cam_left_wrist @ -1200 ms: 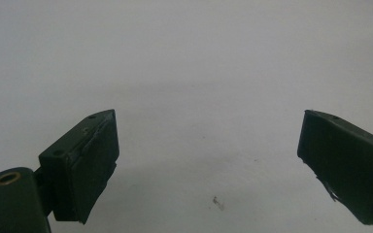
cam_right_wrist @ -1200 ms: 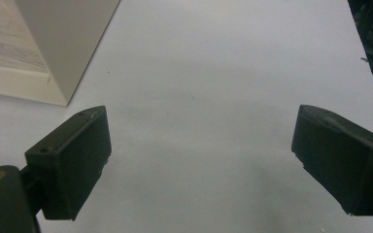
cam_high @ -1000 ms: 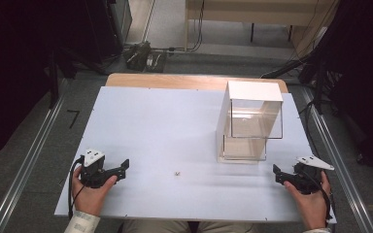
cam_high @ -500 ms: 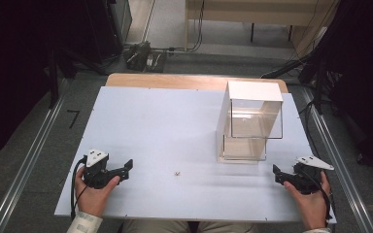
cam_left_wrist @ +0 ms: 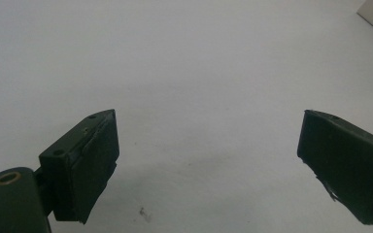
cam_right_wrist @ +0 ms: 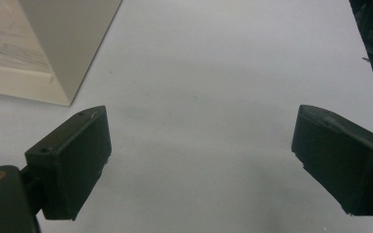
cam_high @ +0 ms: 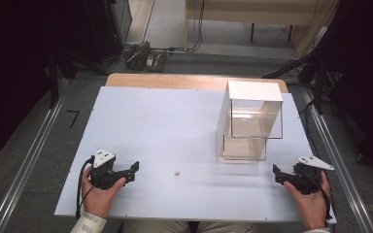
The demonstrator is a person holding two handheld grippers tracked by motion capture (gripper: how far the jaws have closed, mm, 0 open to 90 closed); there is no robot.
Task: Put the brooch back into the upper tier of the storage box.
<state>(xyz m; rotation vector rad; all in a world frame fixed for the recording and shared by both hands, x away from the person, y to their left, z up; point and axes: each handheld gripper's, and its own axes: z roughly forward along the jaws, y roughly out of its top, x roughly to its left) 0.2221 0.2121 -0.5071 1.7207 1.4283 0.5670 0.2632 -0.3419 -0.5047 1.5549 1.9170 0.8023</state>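
Resting on the table (cam_high: 184, 121) near its front edge — left gripper (cam_high: 135, 171) and right gripper (cam_high: 278, 174), jaws spread, grasping nothing. Standing beyond the right gripper — a clear box (cam_high: 250, 121); lying between the grippers, a tiny speck (cam_high: 177, 173).

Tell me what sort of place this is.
Probably a lab or recording workspace: a bare white table with a clear box, metal floor rails, cables on the floor, and dark curtains on both sides.

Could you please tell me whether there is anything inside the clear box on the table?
The clear box looks empty through its transparent walls; its white top hides nothing obvious, though glare blurs the floor.
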